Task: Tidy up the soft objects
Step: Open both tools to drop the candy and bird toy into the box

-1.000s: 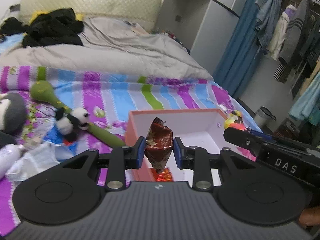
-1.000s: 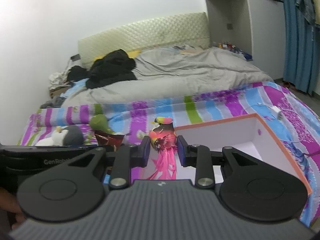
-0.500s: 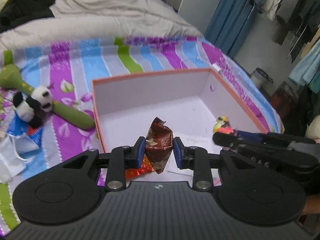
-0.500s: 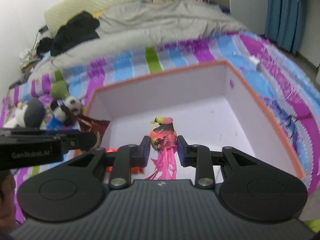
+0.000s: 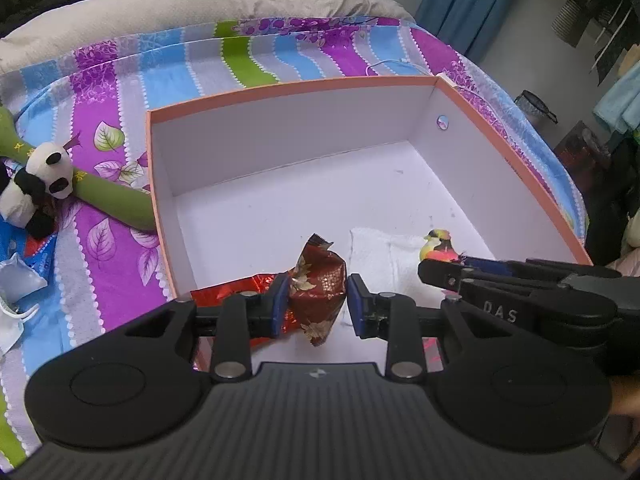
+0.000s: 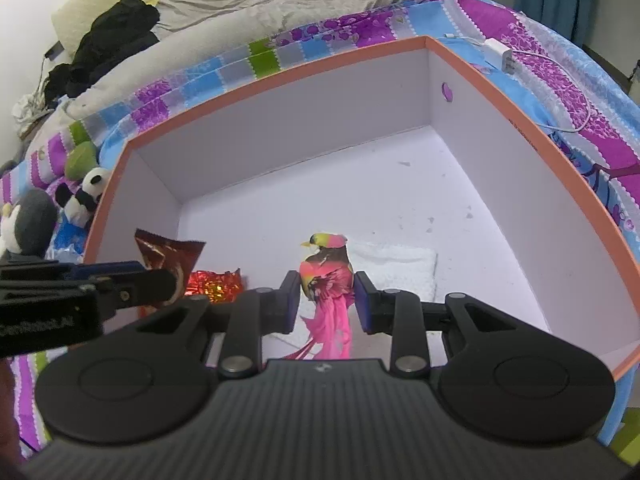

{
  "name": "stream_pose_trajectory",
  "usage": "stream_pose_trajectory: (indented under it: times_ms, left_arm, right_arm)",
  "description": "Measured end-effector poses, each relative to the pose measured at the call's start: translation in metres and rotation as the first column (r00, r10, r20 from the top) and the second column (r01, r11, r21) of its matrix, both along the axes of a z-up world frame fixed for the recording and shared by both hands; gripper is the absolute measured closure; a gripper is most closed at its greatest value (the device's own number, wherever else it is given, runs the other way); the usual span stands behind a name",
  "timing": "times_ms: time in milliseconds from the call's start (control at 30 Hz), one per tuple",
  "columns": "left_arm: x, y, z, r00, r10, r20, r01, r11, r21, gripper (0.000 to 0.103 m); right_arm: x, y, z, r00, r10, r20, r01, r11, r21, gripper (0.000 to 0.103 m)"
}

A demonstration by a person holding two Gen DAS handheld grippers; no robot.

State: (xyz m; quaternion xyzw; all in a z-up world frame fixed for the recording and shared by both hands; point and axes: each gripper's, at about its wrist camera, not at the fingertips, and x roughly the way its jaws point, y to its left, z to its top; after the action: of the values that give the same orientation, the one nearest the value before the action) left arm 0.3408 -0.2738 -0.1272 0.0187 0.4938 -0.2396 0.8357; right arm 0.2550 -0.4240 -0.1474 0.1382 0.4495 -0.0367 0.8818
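My left gripper [image 5: 316,304] is shut on a dark red foil packet [image 5: 318,284] and holds it over the near left part of an orange-rimmed white box [image 5: 280,84]. My right gripper [image 6: 326,300] is shut on a pink toy bird [image 6: 326,276] and holds it over the box [image 6: 520,108] near its front. The bird also shows in the left wrist view [image 5: 438,246]. The packet also shows in the right wrist view [image 6: 168,254]. A white cloth [image 5: 384,256] and a shiny red wrapper [image 6: 214,286] lie on the box floor.
A panda plush [image 5: 36,184] on a green plush stem [image 5: 112,200] lies left of the box on the striped bedspread. A grey penguin plush [image 6: 28,224] is further left. A white charger with cable [image 6: 498,54] lies right of the box. Blue packets [image 5: 24,268] lie at the left.
Both grippers have moved forward and tilted down over the box, which now fills both views. The packet and the bird remain held.
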Motion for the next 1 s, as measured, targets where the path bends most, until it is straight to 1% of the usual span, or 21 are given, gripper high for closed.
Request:
stream_pose_trajectory:
  times_ms: [33,67,100,233,300,467,567,800,1000]
  left_arm:
    - [0.000,0.000,0.000,1.000,0.000,-0.001,0.000,1.000,-0.003,0.056]
    - [0.000,0.000,0.001,1.000,0.003,0.001,-0.003,1.000,-0.007,0.052]
    - [0.000,0.001,0.002,1.000,0.010,0.007,-0.010,1.000,-0.011,0.051]
    - [-0.004,0.004,0.010,0.999,0.032,0.036,-0.032,0.999,0.001,0.051]
    - [-0.007,0.008,0.015,0.999,0.031,0.044,-0.030,1.000,-0.008,0.051]
    - [-0.023,0.019,0.036,0.995,0.041,0.096,-0.038,0.999,-0.027,0.050]
    - [-0.034,0.029,0.053,0.990,0.055,0.129,-0.050,0.998,-0.049,0.050]
    - [-0.068,0.062,0.092,0.970,0.097,0.222,-0.078,0.993,-0.091,0.050]
    - [-0.102,0.094,0.117,0.953,0.135,0.272,-0.099,0.985,-0.142,0.049]
  right_arm:
    - [-0.001,-0.001,0.000,1.000,-0.002,0.000,0.002,1.000,0.005,0.067]
    - [-0.001,-0.003,0.000,1.000,-0.008,-0.001,0.008,1.000,0.018,0.061]
    - [0.000,-0.005,0.000,1.000,-0.016,-0.005,0.016,0.999,0.027,0.057]
    - [-0.001,-0.003,0.006,1.000,-0.020,0.000,0.020,1.000,0.013,0.056]
    - [-0.005,0.000,0.013,1.000,-0.015,0.014,0.015,1.000,0.009,0.056]
    - [-0.018,0.008,0.037,0.997,-0.006,0.074,0.004,1.000,0.027,0.056]
    - [-0.029,0.015,0.055,0.993,0.009,0.118,-0.011,1.000,0.017,0.056]
    - [-0.058,0.035,0.091,0.975,0.023,0.220,-0.026,1.000,0.015,0.056]
    - [-0.086,0.061,0.109,0.959,0.062,0.275,-0.061,0.998,-0.014,0.056]
